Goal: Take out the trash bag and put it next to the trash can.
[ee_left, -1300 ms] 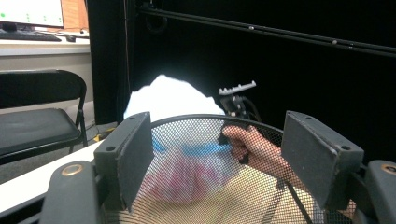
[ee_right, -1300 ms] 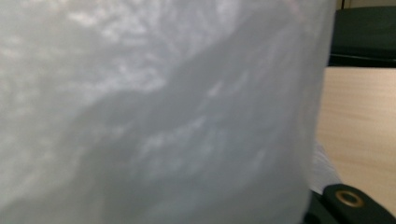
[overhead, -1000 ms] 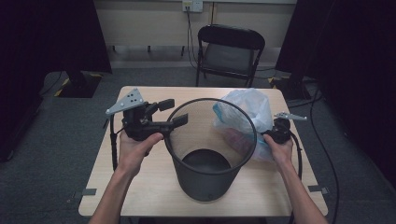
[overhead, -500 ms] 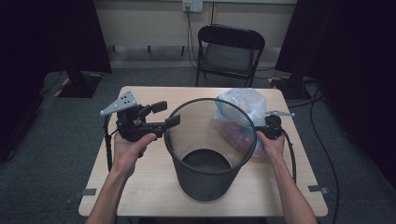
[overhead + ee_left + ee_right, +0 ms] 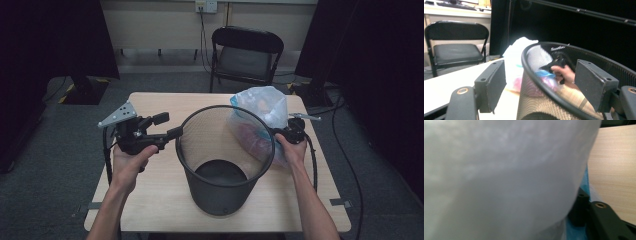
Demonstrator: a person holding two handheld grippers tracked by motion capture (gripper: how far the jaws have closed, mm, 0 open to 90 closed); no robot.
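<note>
A black mesh wastebasket (image 5: 220, 185) stands in the middle of the wooden table (image 5: 150, 200). My left gripper (image 5: 169, 126) is at its left side with the jaws wide. In the left gripper view, the basket's rim (image 5: 541, 82) runs between my left gripper's (image 5: 542, 83) pads and touches neither. A clear plastic bag (image 5: 260, 105) with pink and blue contents stands behind the basket's right side. My right gripper (image 5: 281, 134) is at the bag; its jaws have just been opening. The bag (image 5: 499, 180) hides one jaw, and the other finger (image 5: 579, 208) stands beside it.
A black folding chair (image 5: 245, 55) stands behind the table's far edge. Cables (image 5: 345, 165) run over the floor at the right. Bare tabletop (image 5: 614, 162) lies to the right of the bag. The left half of the table holds nothing but my left hand and gripper.
My left gripper has drawn a little to the left along the basket's side. My right hand has moved toward the far edge with the bag, whose top now stands higher.
</note>
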